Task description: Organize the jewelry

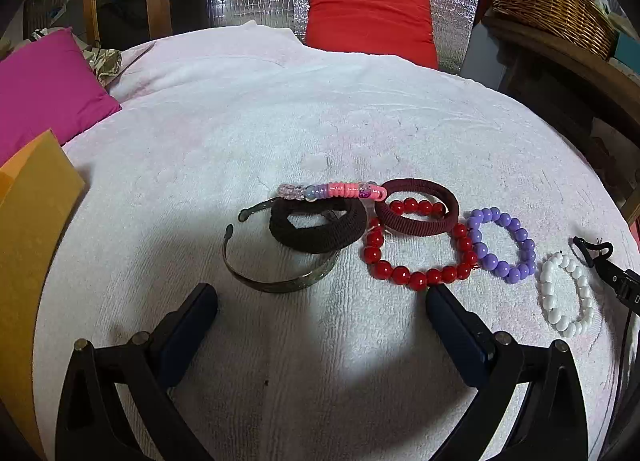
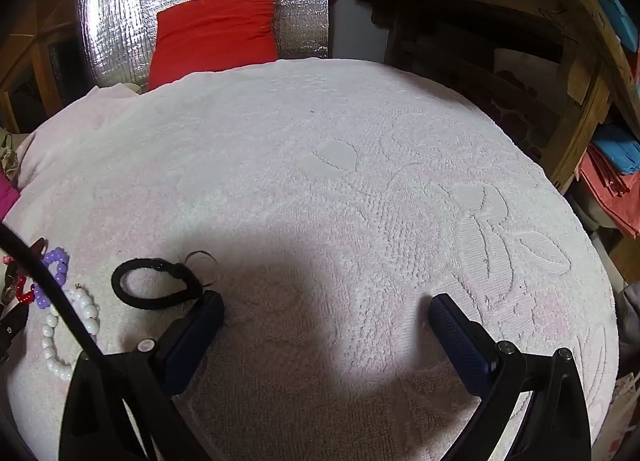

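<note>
Jewelry lies in a cluster on a white towel (image 1: 320, 125). In the left wrist view I see a metal cuff bangle (image 1: 276, 281), a black hair tie (image 1: 318, 229), a pink and purple bead bracelet (image 1: 332, 191), a maroon hair tie (image 1: 416, 207), a red bead bracelet (image 1: 416, 257), a purple bead bracelet (image 1: 502, 239) and a white bead bracelet (image 1: 566, 295). My left gripper (image 1: 322, 299) is open and empty, just short of the cuff and red beads. My right gripper (image 2: 326, 309) is open and empty; a black band (image 2: 156, 283) lies by its left finger.
A pink cushion (image 1: 44, 89) and an orange-yellow sheet (image 1: 32, 229) lie at the left. A red cushion (image 1: 370, 19) leans at the back. A wicker basket (image 1: 552, 1) sits on a wooden shelf at the right. The towel (image 2: 360, 165) spreads ahead of the right gripper.
</note>
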The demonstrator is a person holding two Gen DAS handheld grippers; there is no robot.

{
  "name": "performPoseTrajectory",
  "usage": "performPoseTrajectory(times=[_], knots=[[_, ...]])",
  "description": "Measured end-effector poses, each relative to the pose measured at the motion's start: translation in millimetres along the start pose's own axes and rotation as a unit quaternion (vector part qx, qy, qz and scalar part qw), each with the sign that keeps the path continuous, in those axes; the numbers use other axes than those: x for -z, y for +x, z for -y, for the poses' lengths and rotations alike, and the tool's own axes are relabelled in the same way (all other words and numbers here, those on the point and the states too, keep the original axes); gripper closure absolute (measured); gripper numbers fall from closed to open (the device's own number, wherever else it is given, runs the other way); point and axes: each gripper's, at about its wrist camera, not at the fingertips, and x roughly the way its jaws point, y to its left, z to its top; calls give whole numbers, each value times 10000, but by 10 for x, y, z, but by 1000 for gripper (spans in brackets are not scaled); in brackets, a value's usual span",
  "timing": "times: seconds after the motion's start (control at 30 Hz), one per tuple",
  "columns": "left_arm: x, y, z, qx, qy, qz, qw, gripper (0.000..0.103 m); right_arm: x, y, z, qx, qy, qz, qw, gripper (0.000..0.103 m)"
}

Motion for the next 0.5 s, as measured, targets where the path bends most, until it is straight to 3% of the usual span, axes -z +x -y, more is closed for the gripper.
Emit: performPoseTrajectory(times=[0.23,0.33,0.4,0.5], knots=[[-4,1,1,-1,-2,-3,10000,0,31,-32,-39,43,34,-83,10000,0],[-5,0,1,-1,-4,6,10000,0,75,-110,34,-361,-141,-348,9986,0],[-6,6,-2,-9,3,-5,10000,0,166,-160,100,-705,-400,-298,9963,0],[-23,10,20,-48,10,-37,10000,0,314,-280,134,-879,-396,-81,9953,0]])
